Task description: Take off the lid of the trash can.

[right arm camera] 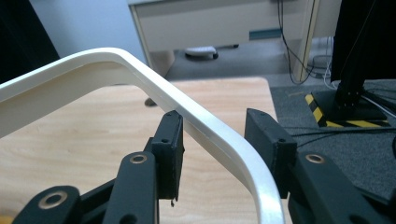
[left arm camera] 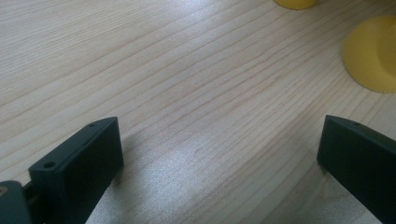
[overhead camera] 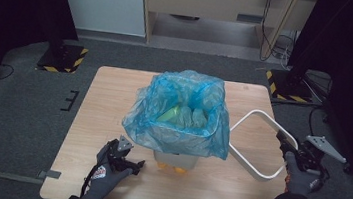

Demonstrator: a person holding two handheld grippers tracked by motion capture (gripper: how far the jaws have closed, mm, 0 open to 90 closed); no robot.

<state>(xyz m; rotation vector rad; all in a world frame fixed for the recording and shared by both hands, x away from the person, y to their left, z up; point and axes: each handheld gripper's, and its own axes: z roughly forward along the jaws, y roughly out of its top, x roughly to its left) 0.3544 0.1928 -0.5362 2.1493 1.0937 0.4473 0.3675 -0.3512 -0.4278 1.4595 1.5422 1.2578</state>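
A small white bin (overhead camera: 174, 157) lined with a blue plastic bag (overhead camera: 178, 115) stands mid-table, with greenish and pale waste inside. A white rounded frame (overhead camera: 255, 172) lies tilted to the bin's right. My right gripper (overhead camera: 281, 139) is shut on its far right corner, and in the right gripper view the frame (right arm camera: 140, 70) runs slantwise between the jaws of my right gripper (right arm camera: 217, 126). My left gripper (overhead camera: 135, 165) rests low on the table at the bin's front left. In the left gripper view this left gripper (left arm camera: 219, 135) is open over bare wood, with the bin's yellow feet (left arm camera: 371, 53) ahead.
The wooden table (overhead camera: 109, 97) has bare room to the left and front of the bin. Black stands with striped bases (overhead camera: 63, 59) sit on the floor at both far corners. A wooden cabinet (overhead camera: 215, 3) and cables lie beyond the table.
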